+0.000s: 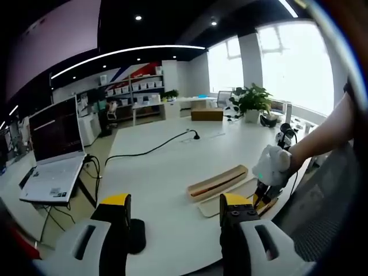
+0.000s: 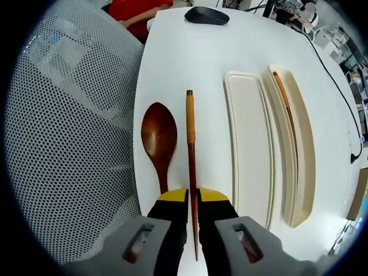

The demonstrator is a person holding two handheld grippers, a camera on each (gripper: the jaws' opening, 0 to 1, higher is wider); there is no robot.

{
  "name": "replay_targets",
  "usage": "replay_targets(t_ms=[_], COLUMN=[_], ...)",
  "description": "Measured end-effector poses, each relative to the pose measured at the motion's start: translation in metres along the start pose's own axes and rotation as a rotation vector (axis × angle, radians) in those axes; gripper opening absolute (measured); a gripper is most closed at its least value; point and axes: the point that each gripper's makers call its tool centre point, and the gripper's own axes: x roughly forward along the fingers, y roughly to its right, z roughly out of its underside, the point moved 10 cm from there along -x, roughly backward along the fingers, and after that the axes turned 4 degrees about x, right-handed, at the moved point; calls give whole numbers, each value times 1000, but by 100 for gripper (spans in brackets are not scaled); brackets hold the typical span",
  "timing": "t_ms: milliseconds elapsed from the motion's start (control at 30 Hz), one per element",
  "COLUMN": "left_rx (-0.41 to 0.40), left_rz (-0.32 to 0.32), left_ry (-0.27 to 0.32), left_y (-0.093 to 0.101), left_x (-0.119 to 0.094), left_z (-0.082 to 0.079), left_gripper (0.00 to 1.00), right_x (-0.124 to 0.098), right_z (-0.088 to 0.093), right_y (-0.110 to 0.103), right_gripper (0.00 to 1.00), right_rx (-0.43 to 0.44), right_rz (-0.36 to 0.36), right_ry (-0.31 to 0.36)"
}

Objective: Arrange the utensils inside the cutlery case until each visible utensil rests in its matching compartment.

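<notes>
Right gripper (image 2: 192,198) was clamped on a chopstick (image 2: 190,144), jaws pinched near its thin end with the thicker end pointing away. I judged that grip good for swinging it over to the case. The chopstick was dark reddish wood with a yellowish wrapped band partway along. Spoon (image 2: 159,137) lay just beside it on the table (image 2: 190,52), same dark wood, bowl away from me. The case (image 2: 299,172) sat to the right; its far tray held the second chopstick (image 2: 286,109), and the lid (image 2: 248,144) beside it was bare. Left gripper (image 1: 175,210) hovered with jaws apart, holding nothing, parked clear of the work.
</notes>
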Motion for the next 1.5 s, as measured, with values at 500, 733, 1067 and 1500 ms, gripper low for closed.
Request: replay_targets(t_ms=[500,733,1067,1500], left_rx=[12,-4,1,-3], left_rz=[18,4,6,8], left_ry=[-23,-8,6,11], left_y=[1,-1,-1,-2], left_x=[2,-1,-2,-2], left_z=[1,1,0,2], left_gripper=[64,64,64,64], right_x=[2,3,2,1], right_z=[-6,-13,-5,-6], right_y=[-6,-9,-4,-9], right_gripper=[6,5,0,0], right_rx=[-69,-105,-70,-33], right_rz=[37,34,11,-9], right_ry=[26,-32,37,80])
